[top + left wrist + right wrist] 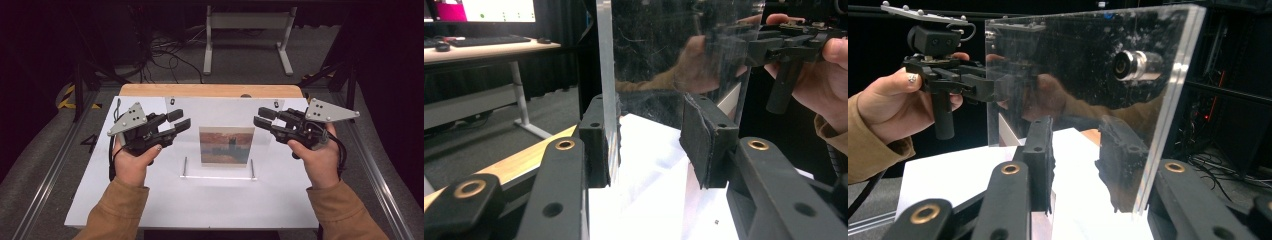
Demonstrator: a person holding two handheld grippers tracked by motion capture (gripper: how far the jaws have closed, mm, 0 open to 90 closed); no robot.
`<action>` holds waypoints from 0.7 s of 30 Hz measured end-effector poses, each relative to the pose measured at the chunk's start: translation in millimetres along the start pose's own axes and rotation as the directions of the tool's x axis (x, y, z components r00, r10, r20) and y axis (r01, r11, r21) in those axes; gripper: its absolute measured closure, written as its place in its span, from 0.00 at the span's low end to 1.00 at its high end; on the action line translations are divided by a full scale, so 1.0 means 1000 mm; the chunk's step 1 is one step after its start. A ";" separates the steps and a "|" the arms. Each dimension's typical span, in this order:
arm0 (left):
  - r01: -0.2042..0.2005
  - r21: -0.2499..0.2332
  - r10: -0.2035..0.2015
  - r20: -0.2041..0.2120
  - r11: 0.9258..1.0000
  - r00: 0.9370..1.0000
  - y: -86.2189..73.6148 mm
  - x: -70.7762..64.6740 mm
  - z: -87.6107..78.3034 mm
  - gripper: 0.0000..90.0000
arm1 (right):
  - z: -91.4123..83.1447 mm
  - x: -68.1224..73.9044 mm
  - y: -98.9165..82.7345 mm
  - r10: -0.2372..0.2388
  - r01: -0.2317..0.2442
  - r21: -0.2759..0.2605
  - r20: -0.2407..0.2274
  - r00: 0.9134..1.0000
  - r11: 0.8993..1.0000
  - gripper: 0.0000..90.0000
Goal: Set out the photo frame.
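A clear acrylic picture frame (200, 112) stands upright in the middle of the white board, with a reddish picture (226, 145) at its centre and metal standoffs (185, 166) at its corners. My left gripper (181, 120) straddles its upper left edge. In the left gripper view one pad (599, 145) lies against the sheet (664, 60) and the other pad stands well off, so the left gripper (649, 145) is open. My right gripper (261, 117) straddles the upper right edge. In the right gripper view the double sheet (1073, 60) passes between its wide jaws, so the right gripper (1078, 160) is open too.
The white board (200, 205) lies on a wooden table (210, 90) between two metal rails (50, 170). Behind the table stand a white desk frame (247, 30) and loose cables (165, 55) on the floor. A desk with a keyboard (489, 41) shows in the left gripper view.
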State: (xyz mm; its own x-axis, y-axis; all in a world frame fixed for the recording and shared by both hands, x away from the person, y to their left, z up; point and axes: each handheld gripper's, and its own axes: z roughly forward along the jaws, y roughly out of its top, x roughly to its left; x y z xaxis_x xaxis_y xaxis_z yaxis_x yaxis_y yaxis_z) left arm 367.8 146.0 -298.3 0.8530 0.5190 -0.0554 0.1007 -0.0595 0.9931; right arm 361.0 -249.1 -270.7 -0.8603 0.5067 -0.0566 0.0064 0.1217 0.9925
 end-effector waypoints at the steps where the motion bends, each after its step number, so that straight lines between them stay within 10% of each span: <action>1: 0.001 -0.001 -0.001 -0.001 1.000 1.000 0.000 0.002 0.001 0.64 | 0.001 -0.001 0.000 0.005 -0.005 0.001 0.005 1.000 1.000 0.71; 21: 0.044 0.039 -0.043 -0.013 0.998 0.999 -0.018 0.011 0.007 0.35 | 0.009 -0.012 -0.008 0.009 -0.011 0.019 0.120 0.993 1.000 0.33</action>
State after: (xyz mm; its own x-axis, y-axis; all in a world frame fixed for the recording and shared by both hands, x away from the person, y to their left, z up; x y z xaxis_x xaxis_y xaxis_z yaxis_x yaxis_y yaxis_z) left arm 378.7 146.8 -317.3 0.8411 0.5321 -0.0969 0.1576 -0.0698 0.9850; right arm 376.4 -248.2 -278.8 -0.7928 0.6065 -0.0606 0.0254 0.1321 0.9909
